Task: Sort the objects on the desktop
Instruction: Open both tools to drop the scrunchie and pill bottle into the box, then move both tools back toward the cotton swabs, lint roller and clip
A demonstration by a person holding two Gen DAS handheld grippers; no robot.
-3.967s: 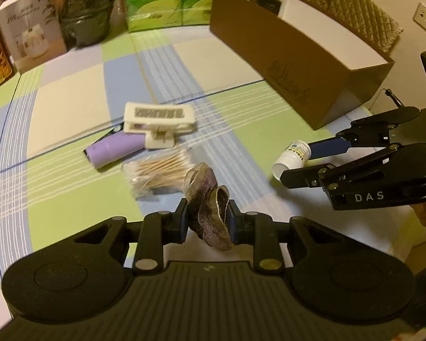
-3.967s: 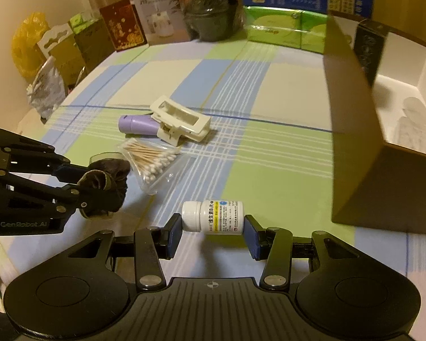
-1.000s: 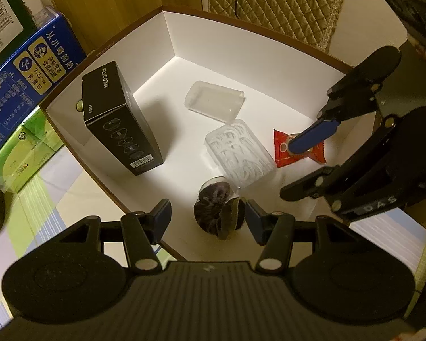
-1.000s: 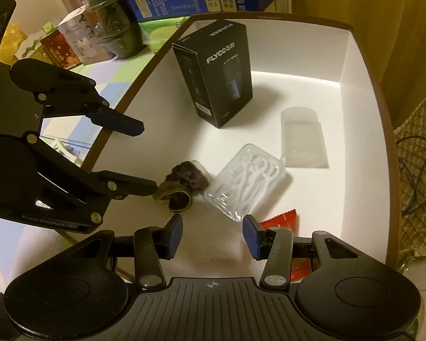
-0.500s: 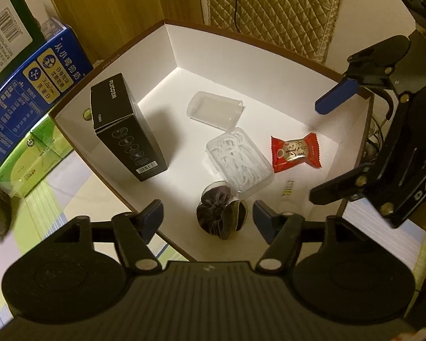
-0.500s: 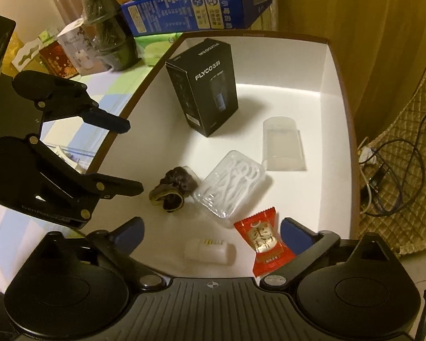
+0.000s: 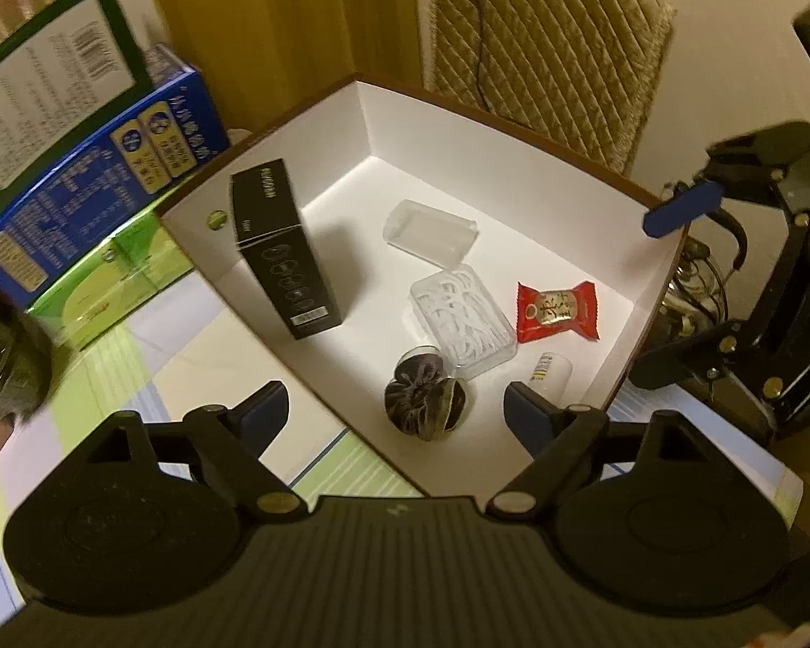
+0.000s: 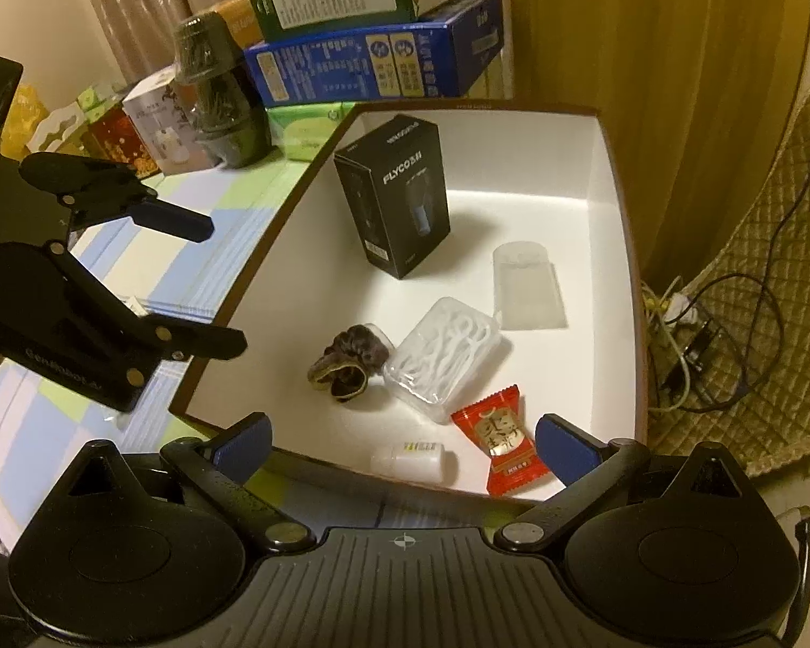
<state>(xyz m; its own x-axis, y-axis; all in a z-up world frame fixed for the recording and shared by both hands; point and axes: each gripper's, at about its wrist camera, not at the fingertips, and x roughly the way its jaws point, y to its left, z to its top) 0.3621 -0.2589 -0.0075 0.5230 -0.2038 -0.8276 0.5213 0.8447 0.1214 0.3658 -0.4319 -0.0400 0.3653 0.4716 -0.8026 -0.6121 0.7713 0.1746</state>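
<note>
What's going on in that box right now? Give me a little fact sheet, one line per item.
container: white-lined cardboard box on a checked tablecloth
standing inside: black Flyco carton
lying inside: dark scrunchie, clear case of floss picks, red candy, small white bottle, frosted plastic case
left claw: opening, nothing between its fingers, above the scrunchie
right claw: wide open, empty, above the bottle

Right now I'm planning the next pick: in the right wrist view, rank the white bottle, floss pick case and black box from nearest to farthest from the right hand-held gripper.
1. White bottle, just ahead of the right hand-held gripper.
2. Floss pick case, mid-box.
3. Black box, upright, farthest back.
</note>
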